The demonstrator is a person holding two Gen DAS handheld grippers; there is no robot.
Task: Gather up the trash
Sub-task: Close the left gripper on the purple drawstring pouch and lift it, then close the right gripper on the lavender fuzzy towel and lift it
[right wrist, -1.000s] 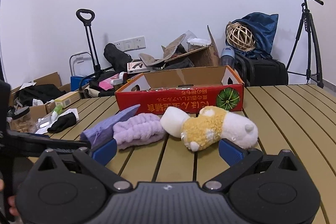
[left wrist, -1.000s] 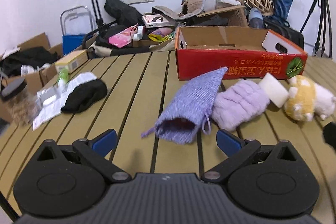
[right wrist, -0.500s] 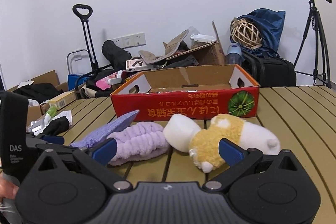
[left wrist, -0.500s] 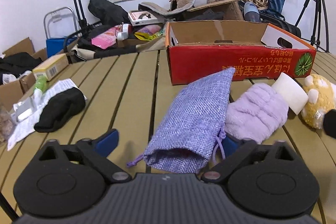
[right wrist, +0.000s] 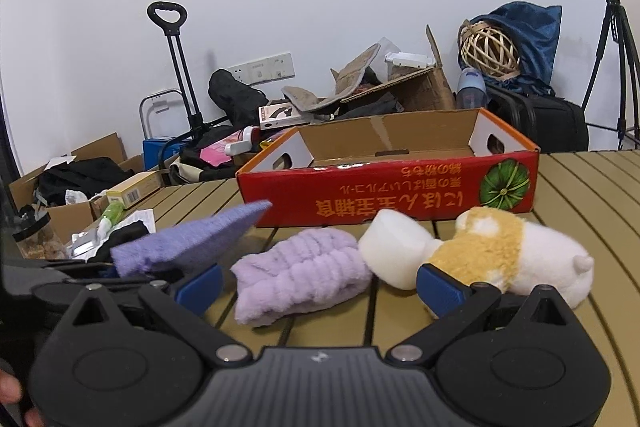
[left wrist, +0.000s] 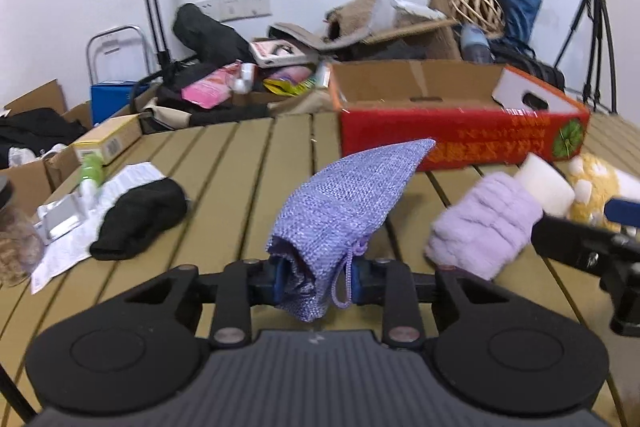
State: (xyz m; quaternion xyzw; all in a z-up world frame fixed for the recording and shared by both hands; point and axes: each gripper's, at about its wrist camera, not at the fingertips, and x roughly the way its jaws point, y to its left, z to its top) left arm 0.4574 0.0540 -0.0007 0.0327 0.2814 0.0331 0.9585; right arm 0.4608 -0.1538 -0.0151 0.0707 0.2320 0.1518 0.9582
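The left gripper [left wrist: 319,283] has just closed; its fingers [left wrist: 280,277] are clamped on the mouth of the purple pouch [left wrist: 344,205], which slants above the worktop [left wrist: 240,187], apparently lifted. The right gripper [right wrist: 318,285] has its fingers apart around the fluffy lilac cloth [right wrist: 300,277], near the red box [right wrist: 384,187]

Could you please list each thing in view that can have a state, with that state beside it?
Left hand-held gripper: just closed, shut on the purple pouch.
Purple pouch: pinched at its drawstring mouth, far tip raised.
Right hand-held gripper: open, holding nothing.
Red cardboard box: open-topped, nothing visible inside.
Lilac fluffy cloth: lying loose on the table.
Plush toy: lying on its side.
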